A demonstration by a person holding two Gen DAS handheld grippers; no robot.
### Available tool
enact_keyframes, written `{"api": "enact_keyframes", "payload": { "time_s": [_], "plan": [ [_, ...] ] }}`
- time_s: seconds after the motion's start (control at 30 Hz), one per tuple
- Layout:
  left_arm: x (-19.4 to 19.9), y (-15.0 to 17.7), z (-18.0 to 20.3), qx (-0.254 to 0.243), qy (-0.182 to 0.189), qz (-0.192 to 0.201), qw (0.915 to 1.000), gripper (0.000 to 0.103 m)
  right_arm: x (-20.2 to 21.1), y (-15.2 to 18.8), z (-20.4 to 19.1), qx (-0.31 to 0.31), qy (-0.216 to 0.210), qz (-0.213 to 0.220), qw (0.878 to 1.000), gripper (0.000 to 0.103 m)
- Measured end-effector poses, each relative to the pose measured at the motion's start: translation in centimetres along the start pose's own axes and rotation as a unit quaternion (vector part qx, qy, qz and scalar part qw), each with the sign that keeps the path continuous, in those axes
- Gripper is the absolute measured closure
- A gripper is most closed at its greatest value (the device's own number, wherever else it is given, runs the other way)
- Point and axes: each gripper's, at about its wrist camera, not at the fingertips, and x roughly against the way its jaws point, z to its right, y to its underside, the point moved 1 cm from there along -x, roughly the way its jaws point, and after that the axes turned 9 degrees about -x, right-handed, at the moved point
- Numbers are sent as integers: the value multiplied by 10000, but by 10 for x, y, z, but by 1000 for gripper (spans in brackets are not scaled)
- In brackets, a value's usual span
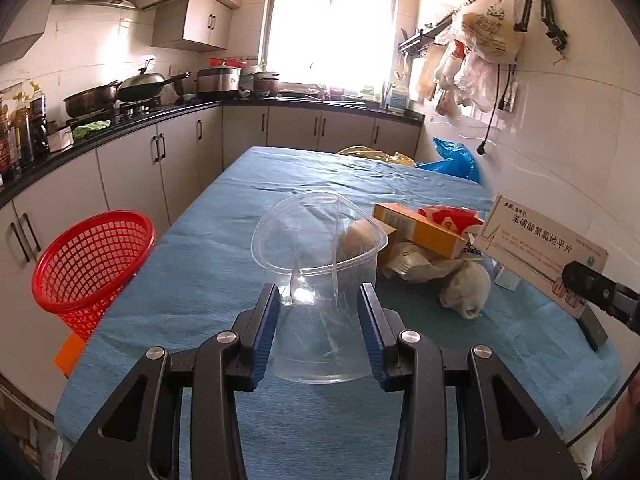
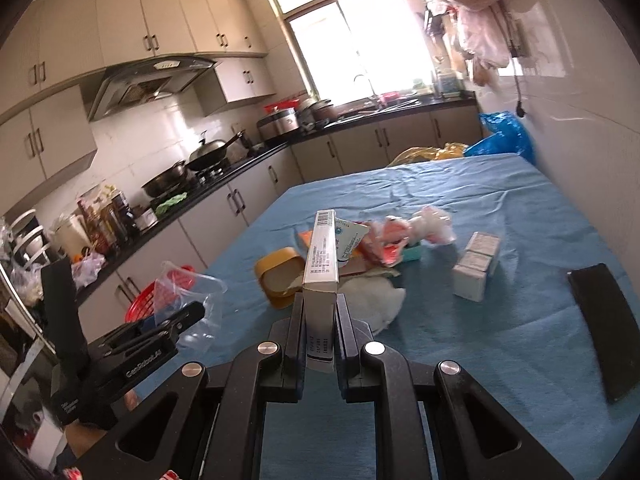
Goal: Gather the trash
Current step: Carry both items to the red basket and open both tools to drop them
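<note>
Blue cloth [image 1: 208, 264] covers the long table that fills the middle of both views, with the kitchen counter [image 1: 132, 128] running along its left side. Off the table's left edge stands a red mesh basket [image 1: 92, 264], tilted in the left wrist view and well apart from the heap of rubbish. That heap lies near the table's middle: an orange carton [image 1: 424, 232], crumpled red-and-white wrappers [image 2: 404, 236] and a wad of pale paper [image 1: 466, 288]. A small white box [image 2: 476, 272] stands just right of the heap, and a flat black object [image 2: 604, 328] lies near the right edge.

The left gripper [image 1: 318, 300] pinches a crushed clear plastic cup [image 1: 320, 276] between its blue-padded fingers [image 1: 267, 320], the cup's rim pointing away. The right gripper [image 2: 318, 304] clamps a slim white medicine box [image 2: 322, 256] by its near end, fingers pressed to both flat sides.
</note>
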Motion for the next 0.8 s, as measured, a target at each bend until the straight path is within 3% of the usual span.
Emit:
{"api": "enact_keyframes", "payload": {
  "time_s": [0.57,0.8],
  "plan": [
    [4,-3,-54,415,-414,18,9983,64,-53,2,-63,548,-552,-609,9951,90],
    [15,-3,-105,783,-660,61,9947,64,-87,-2,-99,666,-919,-1042,9881,90]
  ]
}}
